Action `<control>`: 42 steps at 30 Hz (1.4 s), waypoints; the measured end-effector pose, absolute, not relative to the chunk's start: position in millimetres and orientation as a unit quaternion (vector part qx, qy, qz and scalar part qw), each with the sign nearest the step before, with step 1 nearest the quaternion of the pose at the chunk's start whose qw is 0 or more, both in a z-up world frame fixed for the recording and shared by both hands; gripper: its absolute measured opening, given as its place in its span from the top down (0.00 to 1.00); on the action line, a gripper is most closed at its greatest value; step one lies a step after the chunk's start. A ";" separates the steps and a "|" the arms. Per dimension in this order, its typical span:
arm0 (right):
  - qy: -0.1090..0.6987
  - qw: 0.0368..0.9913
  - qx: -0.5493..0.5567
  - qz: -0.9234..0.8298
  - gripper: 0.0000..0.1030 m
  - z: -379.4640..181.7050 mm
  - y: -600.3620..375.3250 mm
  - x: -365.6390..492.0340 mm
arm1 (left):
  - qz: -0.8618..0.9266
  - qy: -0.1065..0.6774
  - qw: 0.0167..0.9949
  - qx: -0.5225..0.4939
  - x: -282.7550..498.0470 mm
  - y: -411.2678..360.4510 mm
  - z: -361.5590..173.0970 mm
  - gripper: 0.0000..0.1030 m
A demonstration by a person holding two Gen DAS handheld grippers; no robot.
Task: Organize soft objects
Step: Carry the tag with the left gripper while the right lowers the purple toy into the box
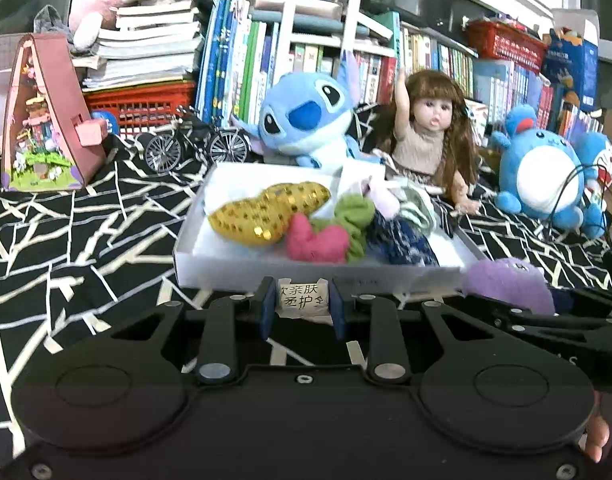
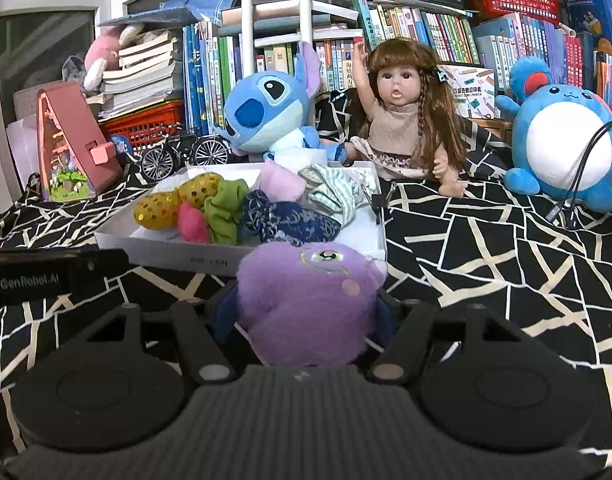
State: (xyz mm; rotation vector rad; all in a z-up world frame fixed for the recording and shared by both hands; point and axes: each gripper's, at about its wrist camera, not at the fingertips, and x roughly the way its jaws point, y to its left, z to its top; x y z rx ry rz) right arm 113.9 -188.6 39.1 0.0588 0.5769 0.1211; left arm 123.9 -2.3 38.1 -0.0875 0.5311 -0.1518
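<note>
Between my right claw (image 2: 306,316) fingers sits a fuzzy purple plush toy (image 2: 306,300), pads pressing its sides, just before the white shallow cardboard box (image 2: 178,254) of soft items. My left claw (image 1: 302,304) is narrow, clamped on a small white tissue packet (image 1: 303,298). Box rests on black tabletop cloth (image 2: 486,240) with white lines.

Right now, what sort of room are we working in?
Most likely a child's bedroom or playroom at home: packed bookshelves behind, plush toys like the blue alien and a doll, all on a black patterned bedspread.
</note>
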 end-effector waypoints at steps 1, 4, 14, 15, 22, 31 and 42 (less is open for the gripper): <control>0.283 0.957 0.030 0.060 0.33 40.7 -188.7 115.4 | -0.074 0.261 0.961 -0.044 125.5 -0.7 39.6 0.74; 0.280 0.958 0.032 0.059 0.33 45.2 -188.5 119.2 | -0.070 0.261 0.961 -0.050 133.5 5.2 44.9 0.74; 0.279 0.958 0.054 0.046 0.33 60.2 -196.8 144.9 | -0.055 0.250 0.964 -0.071 168.3 24.0 62.8 0.74; 0.280 0.957 0.055 0.045 0.33 60.9 -198.2 147.1 | -0.054 0.249 0.964 -0.070 171.9 24.7 63.4 0.74; 0.292 0.955 0.051 0.030 0.33 61.2 -205.2 164.5 | -0.041 0.259 0.963 -0.064 196.9 25.5 59.0 0.74; 0.311 0.949 0.041 0.023 0.33 57.2 -207.6 187.9 | -0.027 0.284 0.956 -0.071 224.9 26.5 46.3 0.74; 0.333 0.942 0.040 0.020 0.33 44.6 -204.6 211.7 | -0.009 0.299 0.951 -0.072 244.5 27.6 31.8 0.74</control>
